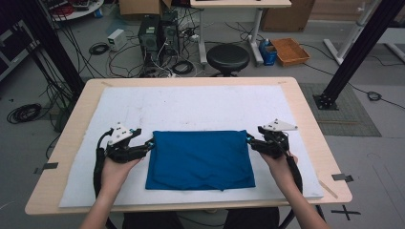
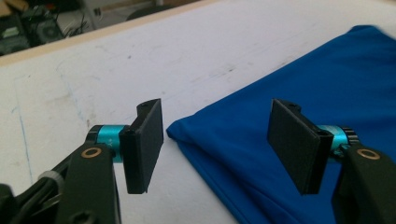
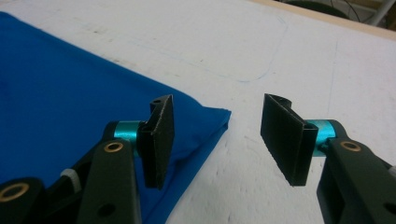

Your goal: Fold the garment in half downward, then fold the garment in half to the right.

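A folded blue cloth [image 1: 199, 160] lies flat on the white mat [image 1: 191, 107] in the middle of the table. My left gripper [image 1: 149, 145] hovers at the cloth's far left corner [image 2: 175, 131], jaws wide apart, nothing pressed between the pads [image 2: 145, 144]. My right gripper [image 1: 250, 140] hovers at the far right corner [image 3: 223, 116], also open, one pad [image 3: 159, 140] above the cloth's edge and the other [image 3: 286, 137] above bare mat. The blue cloth [image 2: 299, 88] lies slack in both gripper views, its surface [image 3: 60, 98] smooth.
The mat covers most of the wooden table [image 1: 305, 114]. Beyond the far edge stand a black stool [image 1: 228, 58], computer towers [image 1: 157, 33] with tangled cables and a cardboard tray [image 1: 290, 51]. A black frame post [image 1: 353, 52] rises at the right.
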